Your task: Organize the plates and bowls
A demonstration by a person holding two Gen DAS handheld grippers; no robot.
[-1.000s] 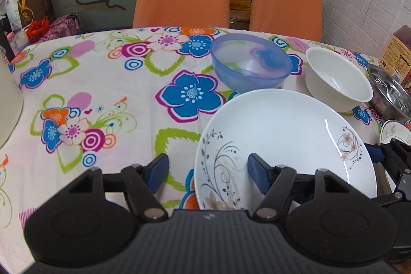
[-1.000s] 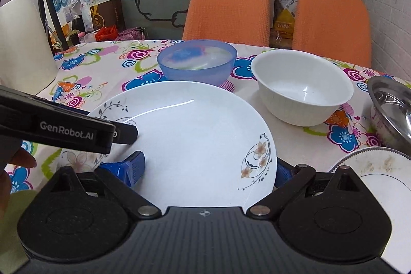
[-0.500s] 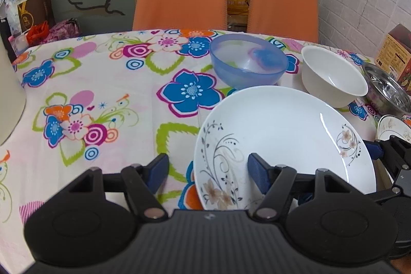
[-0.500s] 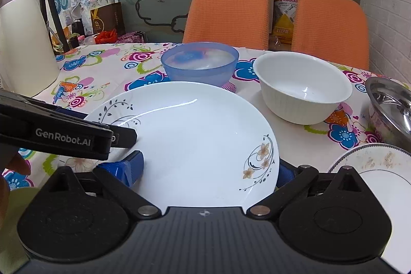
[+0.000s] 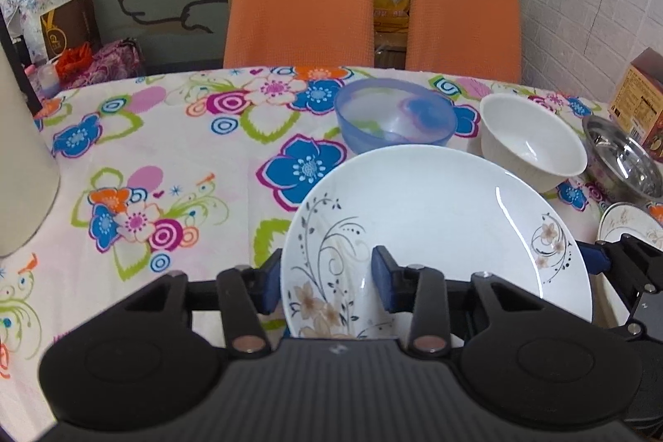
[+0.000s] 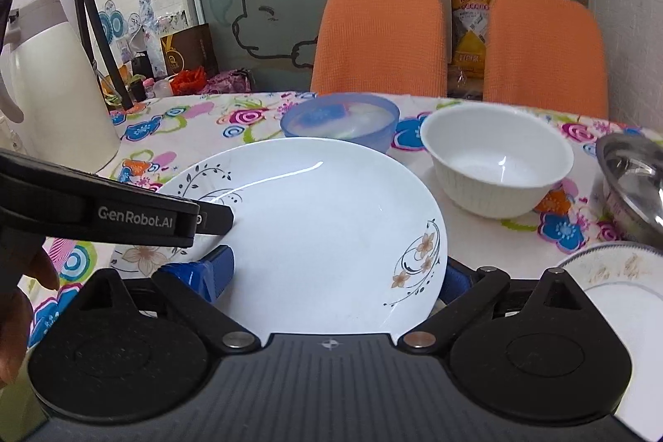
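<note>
A large white plate with flower sprigs (image 5: pixel 435 218) (image 6: pixel 323 222) is held off the table, slightly tilted, between both grippers. My left gripper (image 5: pixel 326 284) is shut on its left rim, one blue pad under the edge and one on top; its upper finger (image 6: pixel 215 220) also shows in the right wrist view. My right gripper (image 6: pixel 333 274) is shut on the plate's right rim, where its blue finger (image 5: pixel 593 260) shows. Behind the plate stand a blue translucent bowl (image 5: pixel 393 114) (image 6: pixel 339 119) and a white bowl (image 5: pixel 532 148) (image 6: pixel 497 160).
A steel bowl (image 5: pixel 625 156) (image 6: pixel 634 181) and a small patterned plate (image 5: pixel 625 226) (image 6: pixel 613 276) sit at the right of the flowered tablecloth (image 5: pixel 165 160). A white jug (image 6: pixel 54 90) stands far left, a box (image 5: pixel 638 98) far right. Two orange chairs (image 5: pixel 298 7) back the table. A hand (image 6: pixel 16 309) shows.
My left gripper's fingers have drawn together onto the plate's left rim. Both grippers and the plate have risen, so the bowls sit lower behind the plate's far edge.
</note>
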